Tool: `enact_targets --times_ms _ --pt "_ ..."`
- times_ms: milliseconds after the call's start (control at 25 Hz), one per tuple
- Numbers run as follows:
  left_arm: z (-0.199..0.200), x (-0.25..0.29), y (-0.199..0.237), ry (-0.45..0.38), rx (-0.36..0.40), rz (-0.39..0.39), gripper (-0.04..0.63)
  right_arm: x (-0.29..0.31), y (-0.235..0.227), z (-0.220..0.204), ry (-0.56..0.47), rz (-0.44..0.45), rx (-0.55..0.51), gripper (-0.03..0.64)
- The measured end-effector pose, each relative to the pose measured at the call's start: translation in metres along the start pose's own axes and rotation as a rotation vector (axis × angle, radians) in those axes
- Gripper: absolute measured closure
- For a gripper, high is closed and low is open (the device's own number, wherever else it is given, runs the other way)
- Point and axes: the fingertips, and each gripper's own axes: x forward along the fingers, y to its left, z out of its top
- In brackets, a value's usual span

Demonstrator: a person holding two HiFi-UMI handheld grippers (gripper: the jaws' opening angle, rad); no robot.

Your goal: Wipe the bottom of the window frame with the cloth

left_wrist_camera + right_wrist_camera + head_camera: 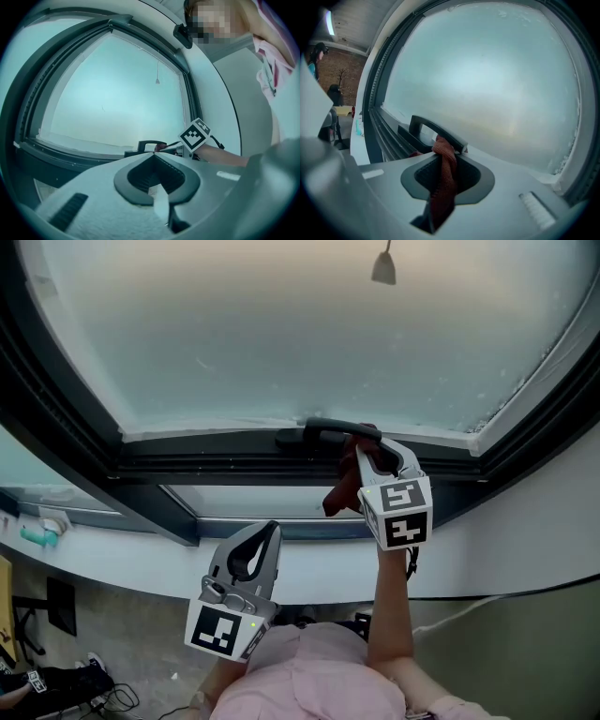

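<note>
Pale glass (300, 334) is filling the background, sitting in a dark window frame (216, 465). The cloth (342, 493) (a reddish one) is hanging at the frame's bottom rail, just beside the black handle (328, 435). The right gripper (361, 448) is pinching it: in the right gripper view the jaws are closing on the cloth (443, 173), with a bunched end sticking up past the tips near the handle (431, 129) and the rest trailing down between them. The right gripper (440, 145) is reaching up to the rail on an outstretched forearm (389, 615). The left gripper (270, 526) is hovering lower, in front of the white sill (141, 563), well apart from the cloth. In its own view the left gripper (154, 157) is showing its jaws pressed together at the tips, holding nothing. A small pull (383, 266) is hanging in front of the glass.
</note>
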Motion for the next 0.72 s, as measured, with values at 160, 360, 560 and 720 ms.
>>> enact_targets --times_ms 160,360,560,720 --pt "-0.0005 -0.0007 0.0023 -0.004 -0.002 0.013 0.597 0.0047 -0.0033 0.0 -0.004 0.016 0.025 0.549" --pt "0.0008 -0.0007 0.0023 -0.01 -0.002 0.021 0.598 0.0062 -0.0033 -0.0001 0.009 0.036 0.028 0.551" --pt "0.001 -0.0015 0.0001 -0.009 -0.002 0.03 0.597 0.0058 -0.0015 -0.0003 0.018 0.055 -0.011 0.551" --pt "-0.0007 0.0014 -0.0035 -0.005 -0.005 0.037 0.598 0.0033 -0.0077 -0.0029 0.034 0.048 -0.049 0.551"
